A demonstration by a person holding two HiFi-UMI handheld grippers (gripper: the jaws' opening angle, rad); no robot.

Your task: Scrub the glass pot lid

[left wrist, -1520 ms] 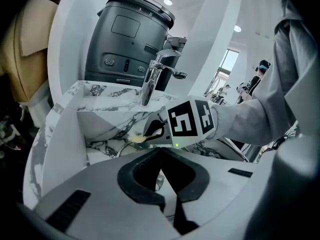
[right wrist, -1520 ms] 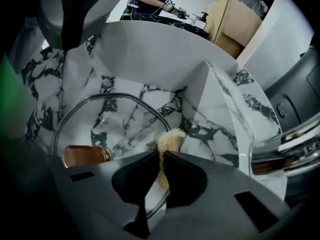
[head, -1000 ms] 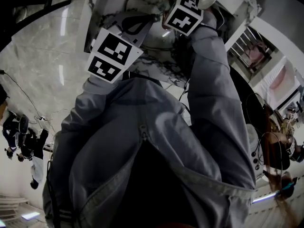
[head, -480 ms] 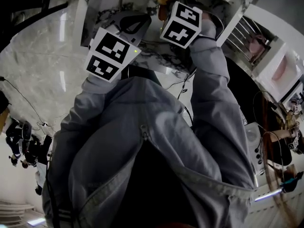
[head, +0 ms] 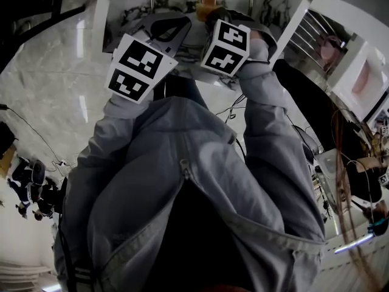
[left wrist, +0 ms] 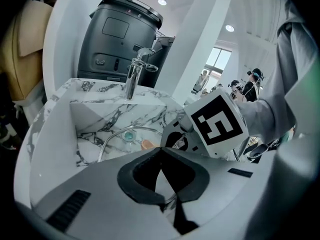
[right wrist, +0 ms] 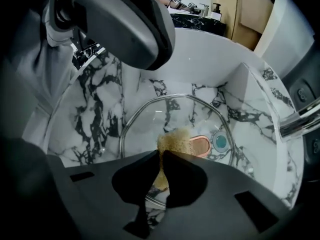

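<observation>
- First, nearest: the right gripper [right wrist: 161, 153] is pinched narrow on a yellow sponge [right wrist: 175, 140], which pokes out past its tips, probably so that only sponge meets glass.
- Just below and beyond those tips, the glass pot lid [right wrist: 150, 119] lies in the marble sink [right wrist: 95, 109], knob [right wrist: 202, 146] up. Being round it has no long axis, though its oblong knob runs crosswise to the jaws.
- The left gripper [left wrist: 161, 149], jaws together and seemingly empty, hangs above the lid's left side, perhaps to steady it.
- Farthest, the drain [right wrist: 220, 141] sits just past the knob.
</observation>
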